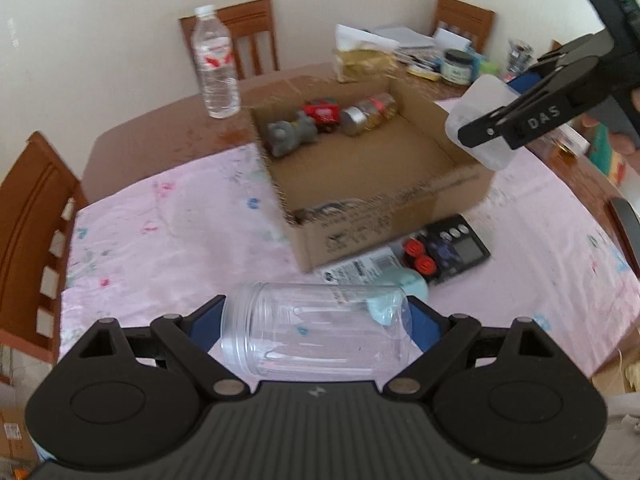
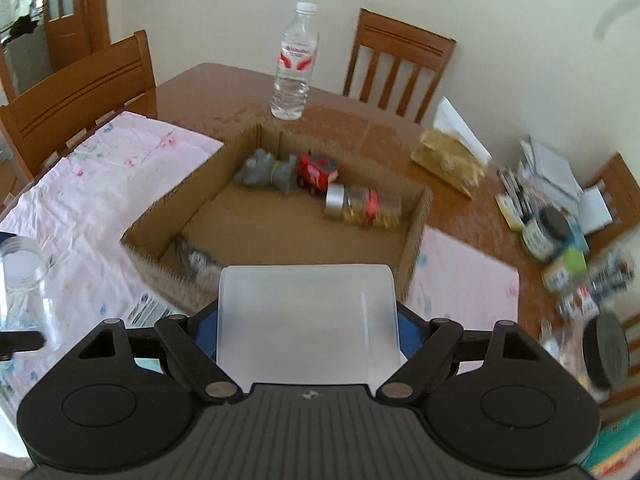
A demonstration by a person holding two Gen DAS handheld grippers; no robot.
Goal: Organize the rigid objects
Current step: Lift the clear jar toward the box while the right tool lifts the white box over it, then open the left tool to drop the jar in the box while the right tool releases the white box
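Wooden tabletop [image 2: 224,84] w/ pink cloth: open cardboard box [image 1: 384,216] already holds grey toy, red car, glitter jar. Left gripper [image 1: 316,320] jaws clamp clear plastic jar [image 1: 316,332]; right gripper [image 2: 308,320] jaws clamp frosted white container [image 2: 308,320], both above cloth beside box. Black scale left.

**Gripper hardware look**

Left gripper [image 1: 316,328]: matte black, ribbed base, round side discs, silver pivot screws, blue finger pads. Right gripper [image 2: 308,320]: same build; white "DAS" lettering shows at upper right of the left view.
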